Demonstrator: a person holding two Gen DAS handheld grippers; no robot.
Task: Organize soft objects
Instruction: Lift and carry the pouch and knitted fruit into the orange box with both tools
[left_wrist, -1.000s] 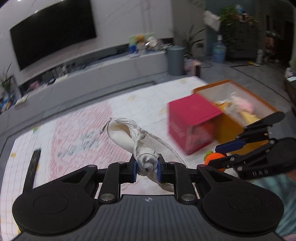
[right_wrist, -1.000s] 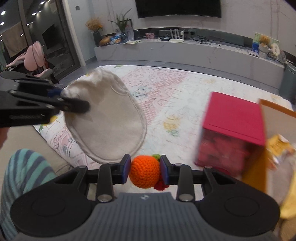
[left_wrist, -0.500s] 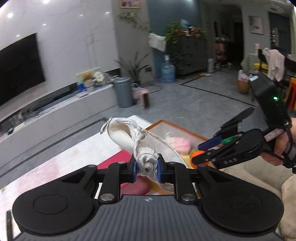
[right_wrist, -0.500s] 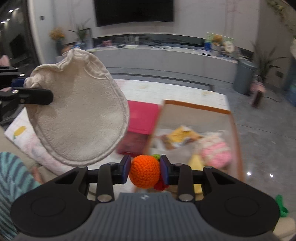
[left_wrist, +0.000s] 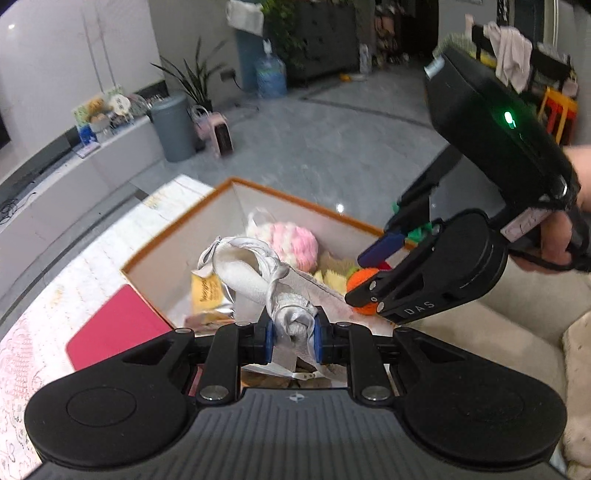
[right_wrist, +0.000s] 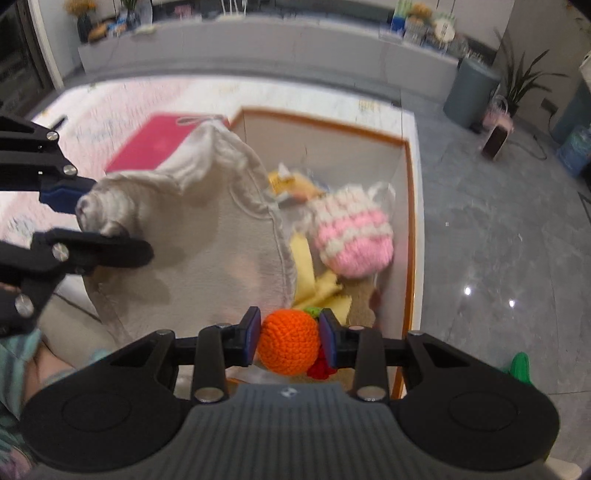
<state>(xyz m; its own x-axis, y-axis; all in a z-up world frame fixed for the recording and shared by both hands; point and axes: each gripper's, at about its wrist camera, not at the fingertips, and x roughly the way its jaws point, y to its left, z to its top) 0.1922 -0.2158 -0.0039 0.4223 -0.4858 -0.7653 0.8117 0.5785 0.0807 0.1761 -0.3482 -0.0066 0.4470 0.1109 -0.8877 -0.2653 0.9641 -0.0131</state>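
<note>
My left gripper (left_wrist: 293, 341) is shut on a bunched corner of a cream cloth pouch (left_wrist: 251, 271), which hangs over the open orange-rimmed box (left_wrist: 177, 236). In the right wrist view the same pouch (right_wrist: 207, 236) spreads wide beside the left gripper (right_wrist: 99, 218). My right gripper (right_wrist: 290, 341) is shut on an orange crocheted ball (right_wrist: 288, 341) with a green and red tip, above the box's near end (right_wrist: 406, 258). The ball (left_wrist: 364, 282) also shows in the left wrist view, in the right gripper (left_wrist: 371, 275). Inside the box lie a pink and white knitted ball (right_wrist: 354, 240), yellow pieces and a yellow packet.
A red box (left_wrist: 118, 328) stands against the orange-rimmed box's left side on a pale patterned rug (right_wrist: 110, 107). Grey tiled floor (right_wrist: 498, 240) lies to the right of the box. A cream sofa cushion (left_wrist: 517, 332) is at my right. A grey bin (left_wrist: 173, 129) stands by the low wall unit.
Both grippers have swung from over the rug to above the open box, each keeping its grip. The pouch and the ball now hang over the box's inside.
</note>
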